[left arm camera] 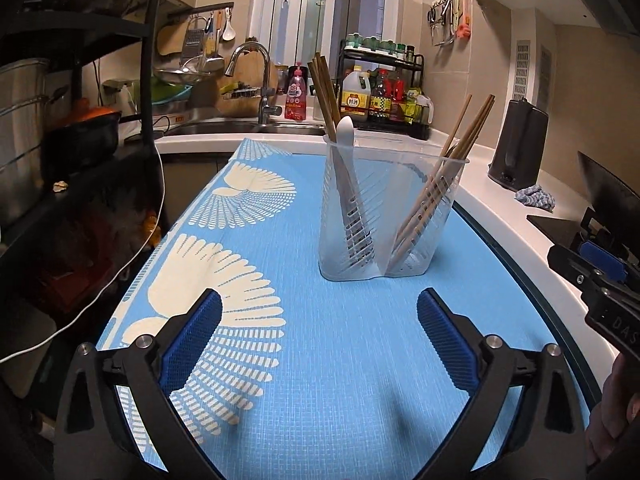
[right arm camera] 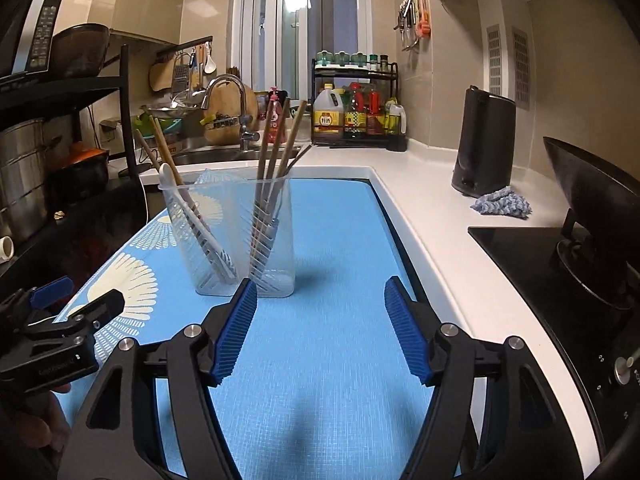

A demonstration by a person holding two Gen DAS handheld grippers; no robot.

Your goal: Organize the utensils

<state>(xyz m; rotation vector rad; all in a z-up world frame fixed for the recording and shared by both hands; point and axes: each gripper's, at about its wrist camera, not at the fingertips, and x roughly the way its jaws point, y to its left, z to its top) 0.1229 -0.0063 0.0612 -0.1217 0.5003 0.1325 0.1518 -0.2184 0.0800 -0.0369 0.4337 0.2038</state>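
Both tongs stand apart with nothing between their blue ribbed pads: the left gripper point(left arm camera: 319, 312) spread very wide, the right gripper point(right arm camera: 320, 300) somewhat less so, each poised low over the blue patterned mat point(left arm camera: 340, 340). Seen from the left wrist, the clear slotted utensil holder point(left arm camera: 390, 208) stands upright on the mat at about 12 o'clock from the gripper, well apart from its fingertips; seen from the right wrist, the same holder point(right arm camera: 236, 236) lies toward 11 o'clock, its base just beyond the tip of the left-hand pad point(right arm camera: 236, 332). It has two compartments (divided by a central wall): one holds a white spoon point(left arm camera: 345, 148) with several wooden chopsticks point(left arm camera: 322, 92), the other a further bundle of chopsticks point(left arm camera: 460, 148) leaning outward. A white counter point(right arm camera: 440, 216) borders the mat, with a dark kettle point(right arm camera: 484, 144) and a crumpled blue cloth point(right arm camera: 502, 202) toward 2 o'clock in the right-wrist view. A sink tap point(left arm camera: 256, 76) stands beyond the mat's far edge.
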